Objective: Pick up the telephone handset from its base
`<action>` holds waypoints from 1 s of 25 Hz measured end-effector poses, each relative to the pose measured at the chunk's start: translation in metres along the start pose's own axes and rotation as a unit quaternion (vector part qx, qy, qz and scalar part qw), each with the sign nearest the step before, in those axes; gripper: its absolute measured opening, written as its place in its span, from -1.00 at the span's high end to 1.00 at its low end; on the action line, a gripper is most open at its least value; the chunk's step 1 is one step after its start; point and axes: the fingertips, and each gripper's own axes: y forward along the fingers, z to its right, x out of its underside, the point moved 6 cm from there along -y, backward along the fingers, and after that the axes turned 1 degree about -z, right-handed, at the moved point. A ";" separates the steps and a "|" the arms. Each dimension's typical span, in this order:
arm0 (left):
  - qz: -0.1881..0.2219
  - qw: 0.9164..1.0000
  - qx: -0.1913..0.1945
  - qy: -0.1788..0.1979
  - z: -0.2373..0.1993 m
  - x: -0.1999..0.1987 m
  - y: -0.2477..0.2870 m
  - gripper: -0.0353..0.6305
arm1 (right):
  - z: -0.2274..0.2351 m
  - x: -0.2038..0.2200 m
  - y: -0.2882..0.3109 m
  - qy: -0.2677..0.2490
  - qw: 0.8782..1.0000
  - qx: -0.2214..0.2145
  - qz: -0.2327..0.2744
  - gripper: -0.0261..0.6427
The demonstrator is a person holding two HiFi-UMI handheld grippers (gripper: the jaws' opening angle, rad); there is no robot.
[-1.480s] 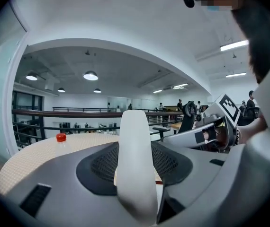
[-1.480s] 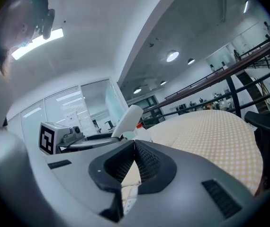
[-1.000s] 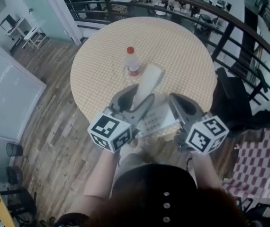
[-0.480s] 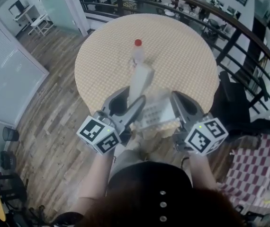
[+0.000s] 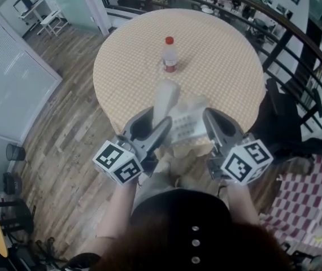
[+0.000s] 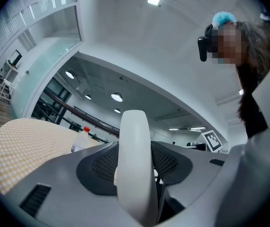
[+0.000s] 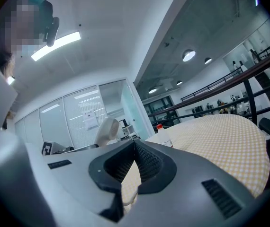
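left gripper [image 5: 156, 127] fingers clamp the telephone handset [image 5: 165, 97], seemingly lifted off its base [image 5: 189, 126] on the bench [image 5: 229, 55]. right gripper [image 7: 135, 145] fingers together, empty. next: raise it clear, grip firm.

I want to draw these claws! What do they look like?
The left claw and right claw are smooth grey plastic with dark, meshy pads inside. Each carries a cube with black-and-white square markers. The person wears a dark top with small buttons.
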 end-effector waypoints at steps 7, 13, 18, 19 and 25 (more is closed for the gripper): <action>0.006 1.000 -0.011 -0.010 0.000 0.003 -0.013 0.23 | -0.002 0.010 -0.006 0.006 1.000 0.000 -0.003 0.89; -0.006 1.000 -0.014 -0.015 0.000 0.005 -0.021 0.23 | -0.007 0.017 -0.007 0.003 1.000 -0.003 -0.012 0.89; -0.011 1.000 -0.008 -0.018 0.000 0.009 -0.021 0.23 | -0.008 0.024 -0.005 0.006 1.000 -0.005 -0.023 0.89; -0.011 1.000 -0.007 -0.022 0.000 0.009 -0.020 0.23 | -0.008 0.026 -0.005 0.006 1.000 -0.007 -0.026 0.89; -0.013 1.000 -0.005 -0.023 -0.007 0.009 -0.018 0.23 | -0.007 0.029 0.003 -0.006 0.999 -0.009 -0.034 0.89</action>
